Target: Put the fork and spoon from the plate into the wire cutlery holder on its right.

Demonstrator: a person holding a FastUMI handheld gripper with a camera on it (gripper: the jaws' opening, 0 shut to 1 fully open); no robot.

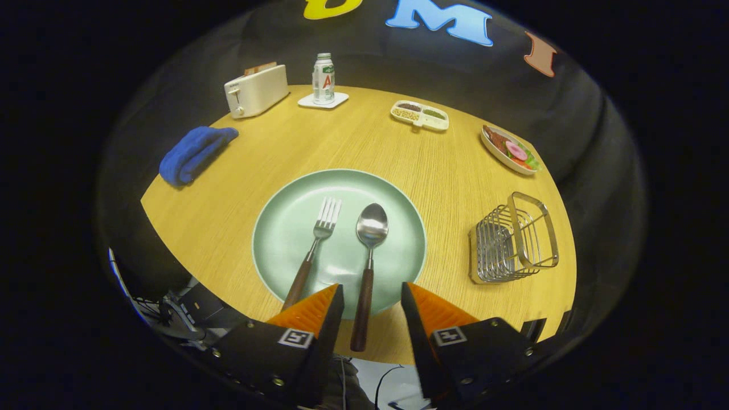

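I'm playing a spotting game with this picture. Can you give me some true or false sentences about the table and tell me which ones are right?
1. The fork and the spoon both lie on the green plate. True.
2. The gripper is shut on the fork. False: its fingers are open, with the spoon's handle lying between them.
3. The wire cutlery holder has a knife in it. False: it is empty.
4. The blue cloth lies near the toaster. True.
5. The bottle stands on the plate. False: it stands on a small white coaster beyond the plate.
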